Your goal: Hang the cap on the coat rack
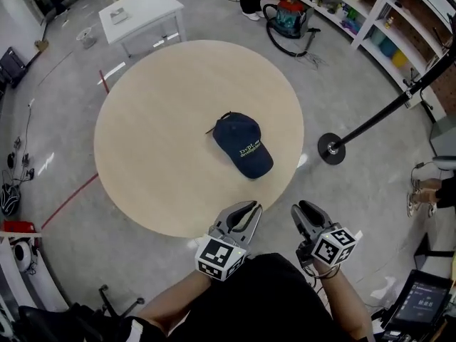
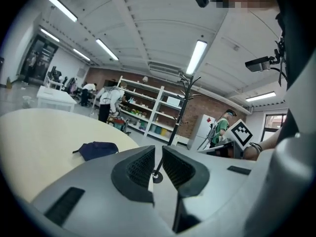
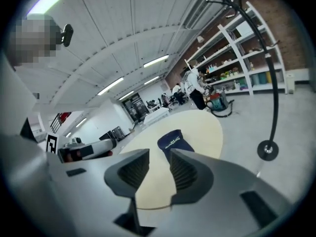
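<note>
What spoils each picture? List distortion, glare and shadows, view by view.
Head view: sharp and evenly lit, with pale light streaks on the floor and only a faint shadow by the cap. Left gripper view: fisheye with dark corners, and the ceiling light strip is blown out. Right gripper view: fisheye bends the coat rack pole into an arc.

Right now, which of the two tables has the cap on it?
The round table, the nearer one; the cap lies near its middle. The white table beyond it has no cap.
</note>
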The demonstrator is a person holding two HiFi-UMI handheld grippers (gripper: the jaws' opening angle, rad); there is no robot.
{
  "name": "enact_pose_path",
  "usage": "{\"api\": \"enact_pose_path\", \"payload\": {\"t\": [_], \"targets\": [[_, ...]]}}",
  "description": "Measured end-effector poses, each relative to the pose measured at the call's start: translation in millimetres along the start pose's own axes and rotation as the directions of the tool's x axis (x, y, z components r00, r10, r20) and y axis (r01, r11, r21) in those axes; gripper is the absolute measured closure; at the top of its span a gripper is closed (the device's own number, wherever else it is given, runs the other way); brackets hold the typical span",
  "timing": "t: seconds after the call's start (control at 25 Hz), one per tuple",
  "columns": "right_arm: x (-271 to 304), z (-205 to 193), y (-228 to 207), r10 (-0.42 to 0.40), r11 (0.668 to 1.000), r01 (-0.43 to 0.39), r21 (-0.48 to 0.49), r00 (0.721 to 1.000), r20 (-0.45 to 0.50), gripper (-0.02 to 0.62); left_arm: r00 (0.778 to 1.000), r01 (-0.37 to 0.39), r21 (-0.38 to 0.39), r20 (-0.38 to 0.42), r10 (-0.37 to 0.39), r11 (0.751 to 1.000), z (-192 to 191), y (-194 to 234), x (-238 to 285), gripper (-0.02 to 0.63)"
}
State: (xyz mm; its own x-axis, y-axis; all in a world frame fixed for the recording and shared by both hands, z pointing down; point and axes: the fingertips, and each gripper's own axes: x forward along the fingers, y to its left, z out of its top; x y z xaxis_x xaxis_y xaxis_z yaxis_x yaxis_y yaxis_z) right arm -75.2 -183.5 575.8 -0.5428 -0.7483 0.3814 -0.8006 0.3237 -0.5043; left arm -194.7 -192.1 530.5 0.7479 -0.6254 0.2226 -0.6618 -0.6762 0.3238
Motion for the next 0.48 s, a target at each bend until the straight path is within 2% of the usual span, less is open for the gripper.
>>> {"api": "enact_pose_path", "payload": {"t": [0.04, 0.2, 0.32, 0.48], "targets": [[11, -1, -7, -0.004, 0.999, 0.004, 0.032, 1.000, -0.011, 0.481, 1.000, 0.007, -0.006, -0.013, -0.007, 1.000, -2, 8, 2, 0.557], [52, -12, -31, -0.008, 0.979, 0.017, 0.202, 0.999, -0.044, 0.451, 0.996, 0.001, -0.027, -0.088, -0.003, 1.000, -16, 39, 1, 0.529], [81, -30, -51, -0.005, 0.940, 0.029, 0.340, 0.997, -0.073, 0.448, 0.993, -0.021, -0.031, -0.115, 0.018, 0.999, -18, 52, -4, 0.515], [122, -50, -71, 0.009, 0.869, 0.037, 0.494, 0.996, -0.091, 0.448, 0.990, -0.074, -0.026, -0.124, 0.070, 0.997, -11, 67, -5, 0.515]]}}
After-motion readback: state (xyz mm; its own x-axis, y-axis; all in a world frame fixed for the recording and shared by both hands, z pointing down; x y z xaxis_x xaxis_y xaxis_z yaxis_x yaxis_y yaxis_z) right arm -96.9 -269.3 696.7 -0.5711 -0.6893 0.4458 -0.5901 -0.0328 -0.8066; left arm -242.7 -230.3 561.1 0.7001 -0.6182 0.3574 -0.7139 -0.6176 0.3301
